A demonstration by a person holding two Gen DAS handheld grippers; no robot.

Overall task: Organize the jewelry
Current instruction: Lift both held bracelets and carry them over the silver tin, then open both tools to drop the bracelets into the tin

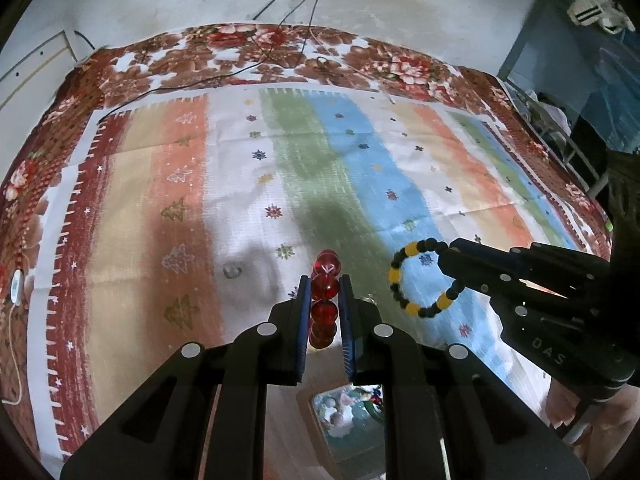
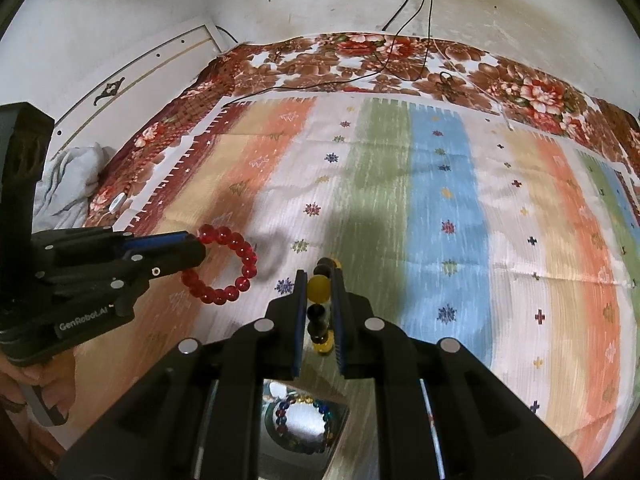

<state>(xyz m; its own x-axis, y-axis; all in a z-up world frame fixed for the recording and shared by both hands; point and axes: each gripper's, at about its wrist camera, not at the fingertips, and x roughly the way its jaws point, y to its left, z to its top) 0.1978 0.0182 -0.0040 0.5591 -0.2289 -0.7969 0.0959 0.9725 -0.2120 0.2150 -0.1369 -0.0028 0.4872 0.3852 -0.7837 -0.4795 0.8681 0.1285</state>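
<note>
Gripping, left: left gripper [image 1: 325,300] pinches the red bead bracelet [image 1: 325,300] between its blue pads, jaws pressed onto the beads.
Red bracelet attitude: held above the striped cloth [image 1: 240,184]; seen edge-on from the left wrist, its ring runs forward along the fingers; from the right wrist it shows as an open loop projecting past the fingertips.
Gripping, right: right gripper [image 2: 320,308] clamps the yellow-and-black bead bracelet [image 2: 319,289], jaws closed on it.
Yellow-black bracelet attitude: edge-on between its own fingers; from the left wrist, a full ring extending beyond the tips over the blue stripe.
Below: jewelry box [image 2: 304,420] holding a multicolored bead bracelet [image 2: 320,405].
Surroundings: floral bedspread [image 1: 224,52], black cables [image 1: 280,0], wall.
</note>
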